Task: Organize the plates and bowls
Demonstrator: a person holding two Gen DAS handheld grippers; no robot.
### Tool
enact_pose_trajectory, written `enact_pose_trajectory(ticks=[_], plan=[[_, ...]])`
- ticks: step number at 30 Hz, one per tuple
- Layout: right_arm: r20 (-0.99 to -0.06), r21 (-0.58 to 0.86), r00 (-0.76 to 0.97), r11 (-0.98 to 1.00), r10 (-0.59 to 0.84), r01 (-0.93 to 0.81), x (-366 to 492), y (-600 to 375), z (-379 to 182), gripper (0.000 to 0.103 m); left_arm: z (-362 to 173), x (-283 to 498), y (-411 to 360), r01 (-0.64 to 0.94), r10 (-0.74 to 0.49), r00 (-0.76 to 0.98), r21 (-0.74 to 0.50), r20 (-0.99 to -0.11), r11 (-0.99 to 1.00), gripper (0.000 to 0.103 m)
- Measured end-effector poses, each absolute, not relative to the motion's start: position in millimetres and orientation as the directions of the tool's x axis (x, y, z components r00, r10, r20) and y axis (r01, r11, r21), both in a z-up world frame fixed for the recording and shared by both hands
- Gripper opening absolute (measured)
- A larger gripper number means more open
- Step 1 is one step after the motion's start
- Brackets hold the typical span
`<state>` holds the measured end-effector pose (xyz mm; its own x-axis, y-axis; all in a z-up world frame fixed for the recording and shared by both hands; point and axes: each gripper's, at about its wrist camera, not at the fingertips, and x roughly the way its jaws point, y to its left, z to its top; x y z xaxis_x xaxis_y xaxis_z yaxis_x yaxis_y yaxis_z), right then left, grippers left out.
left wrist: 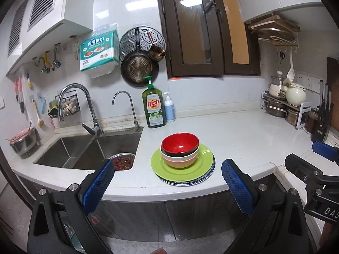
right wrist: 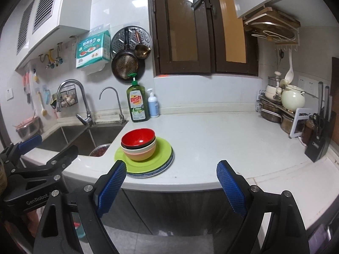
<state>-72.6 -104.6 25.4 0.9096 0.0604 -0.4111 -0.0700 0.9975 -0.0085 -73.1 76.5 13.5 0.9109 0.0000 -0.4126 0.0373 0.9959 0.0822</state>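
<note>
A red bowl (left wrist: 180, 144) (right wrist: 137, 137) nests in a cream and orange bowl (left wrist: 180, 160) (right wrist: 141, 154). Both stand on a green plate (left wrist: 201, 165) (right wrist: 163, 152), which lies on a blue-rimmed plate (left wrist: 186, 182) (right wrist: 148, 174) near the counter's front edge. My left gripper (left wrist: 168, 169) is open, held in front of the counter with the stack between its blue pads. Open too, my right gripper (right wrist: 171, 170) hangs in front of the counter edge, to the right of the stack. Neither gripper holds anything. Each gripper shows at the other view's edge.
A steel sink (left wrist: 89, 148) with two taps lies left of the stack, a strainer of red food (left wrist: 124, 162) in it. A dish soap bottle (left wrist: 153, 108) and a white pump bottle (left wrist: 169, 108) stand at the wall. Pots, a kettle (left wrist: 295, 95) and a knife block (left wrist: 322, 122) crowd the right end.
</note>
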Motion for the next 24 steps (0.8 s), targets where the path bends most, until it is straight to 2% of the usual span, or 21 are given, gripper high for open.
enact_pose_trajectory(ticks=[24], plan=[[-0.373,-0.013,0.927,0.999,0.040,-0.048,-96.6,-102.8,36.6,0.088,20.6,-92.8,76.2,0.058,-0.026,0.909,0.064,-0.416,0.996,0.103]])
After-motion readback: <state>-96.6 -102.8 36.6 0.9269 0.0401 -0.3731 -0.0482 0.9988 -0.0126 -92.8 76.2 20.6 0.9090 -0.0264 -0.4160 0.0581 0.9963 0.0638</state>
